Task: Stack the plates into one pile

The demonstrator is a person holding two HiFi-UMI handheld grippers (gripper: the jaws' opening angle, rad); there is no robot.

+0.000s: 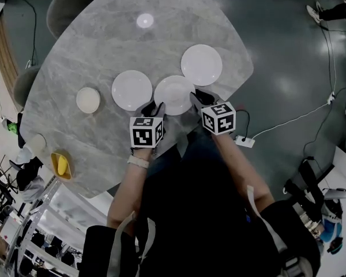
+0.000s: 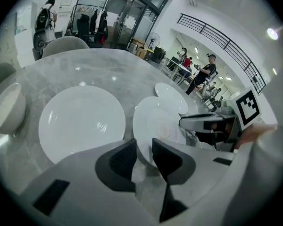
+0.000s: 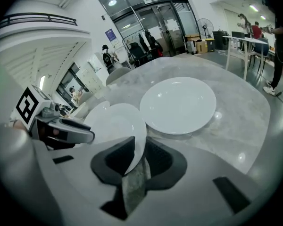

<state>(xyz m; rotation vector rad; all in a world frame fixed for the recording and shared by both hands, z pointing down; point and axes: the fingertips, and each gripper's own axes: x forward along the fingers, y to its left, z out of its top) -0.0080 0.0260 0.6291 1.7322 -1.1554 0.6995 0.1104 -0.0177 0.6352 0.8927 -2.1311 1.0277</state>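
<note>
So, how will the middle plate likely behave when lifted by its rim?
The middle plate looks like glazed ceramic: probably stiff, but breakable if dropped on the stone table. Its glossy rim may slip in the right gripper, which pinches only the edge, so it could tilt.

Your table (image 1: 173, 10) is grey veined stone, polished enough to mirror the lights. The middle plate (image 1: 174, 94), left plate (image 1: 131, 89) and far right plate (image 1: 201, 64) look like smooth, glossy white ceramic; so does the bowl (image 1: 88, 100) at the left. Your left gripper (image 2: 144, 157) and right gripper (image 3: 140, 157) are matt grey plastic with dark ribbed pads (image 2: 122, 159).
</note>
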